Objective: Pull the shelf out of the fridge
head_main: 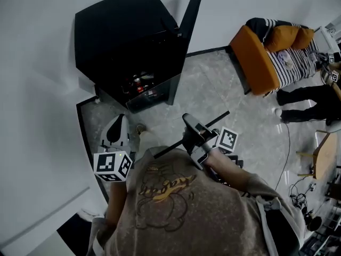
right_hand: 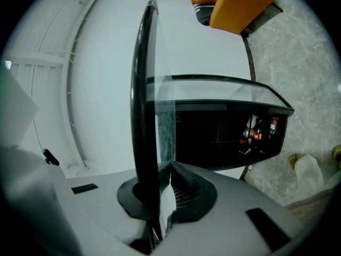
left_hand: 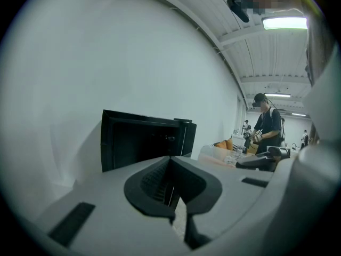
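Shelf is out of the fridge, well apart from it. Fridge is black, door open, standing on the floor by the wall. Orange sofa sits off to the right. Shelf is a glass pane with a dark rim, held up edge-on in the right claw, which is clamped on its rim. Left claw is closed and empty. Bottles sit inside the fridge.

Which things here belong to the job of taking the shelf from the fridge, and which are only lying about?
For the job:
- open fridge
- shelf, already out
- right gripper, shut on the shelf

Lying about:
- bottles inside the fridge
- orange armchair
- loose cables
- left gripper, shut and empty
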A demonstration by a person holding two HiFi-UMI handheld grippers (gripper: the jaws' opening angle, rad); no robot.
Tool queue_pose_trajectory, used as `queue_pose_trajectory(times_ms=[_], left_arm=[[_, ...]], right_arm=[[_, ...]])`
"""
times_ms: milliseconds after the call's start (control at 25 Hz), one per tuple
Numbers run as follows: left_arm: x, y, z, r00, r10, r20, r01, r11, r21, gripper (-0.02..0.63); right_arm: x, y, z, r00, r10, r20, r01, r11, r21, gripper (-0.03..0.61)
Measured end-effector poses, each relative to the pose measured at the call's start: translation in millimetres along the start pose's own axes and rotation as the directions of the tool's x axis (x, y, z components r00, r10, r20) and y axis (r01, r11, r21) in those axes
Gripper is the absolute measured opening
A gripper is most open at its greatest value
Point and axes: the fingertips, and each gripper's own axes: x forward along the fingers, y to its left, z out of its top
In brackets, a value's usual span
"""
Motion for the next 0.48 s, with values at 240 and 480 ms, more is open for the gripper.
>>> queue_pose_trajectory(times_ms=[240, 480], left_arm=[[-3.0, 2.1, -2.8, 1.0, -0.002, 0.004, 0.002, 1.0, -0.005, 0.006], [-9.7, -3.0, -10.3, 1.0, -0.009, 0.003, 0.009, 1.0, -0.015, 0.006]], right_arm=[[-7.4, -0.7, 5.2, 1.0, 0.002, -0.003, -0.002, 1.0, -0.017, 0.026], [-15.3, 6.1, 11.3, 1.0, 0.001, -0.029, -0.003, 0.998, -0.064, 0.028]])
